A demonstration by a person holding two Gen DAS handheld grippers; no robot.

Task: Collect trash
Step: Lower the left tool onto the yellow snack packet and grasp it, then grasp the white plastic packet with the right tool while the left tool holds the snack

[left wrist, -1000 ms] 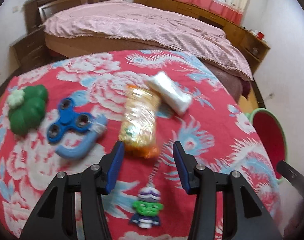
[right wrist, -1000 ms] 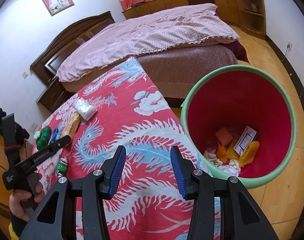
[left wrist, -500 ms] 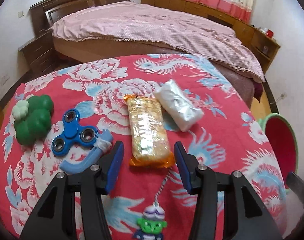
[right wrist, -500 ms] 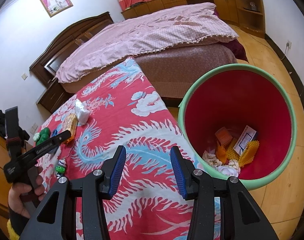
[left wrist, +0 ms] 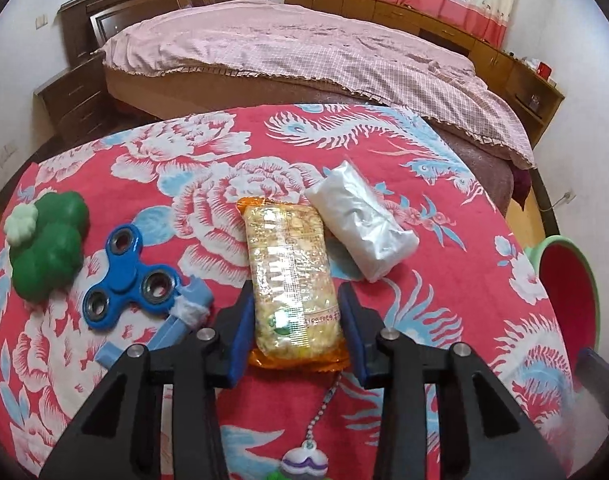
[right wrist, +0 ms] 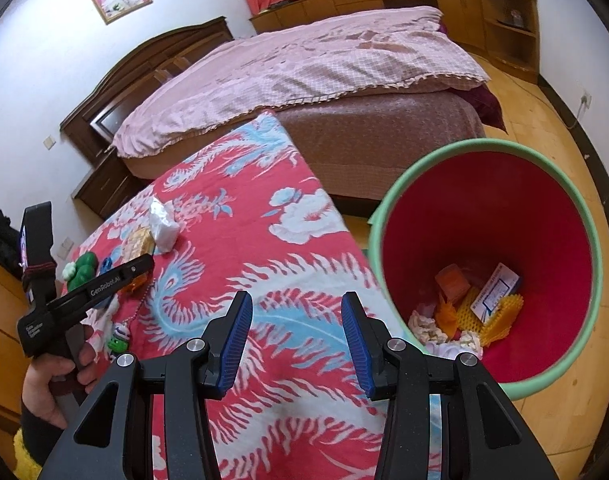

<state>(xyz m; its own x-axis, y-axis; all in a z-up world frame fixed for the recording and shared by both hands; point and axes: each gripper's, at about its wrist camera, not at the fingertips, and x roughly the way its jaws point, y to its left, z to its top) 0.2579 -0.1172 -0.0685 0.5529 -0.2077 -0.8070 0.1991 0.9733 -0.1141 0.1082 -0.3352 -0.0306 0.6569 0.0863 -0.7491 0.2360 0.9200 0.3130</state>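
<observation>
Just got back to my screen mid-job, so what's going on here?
A person is clearing trash off the red floral cloth. The left gripper has its jaws around the near end of the orange snack pack and has just been closing on it. The right gripper hangs open and empty above the cloth, beside the bin, which already holds some trash. The white packet and the toys still lie on the cloth.
</observation>
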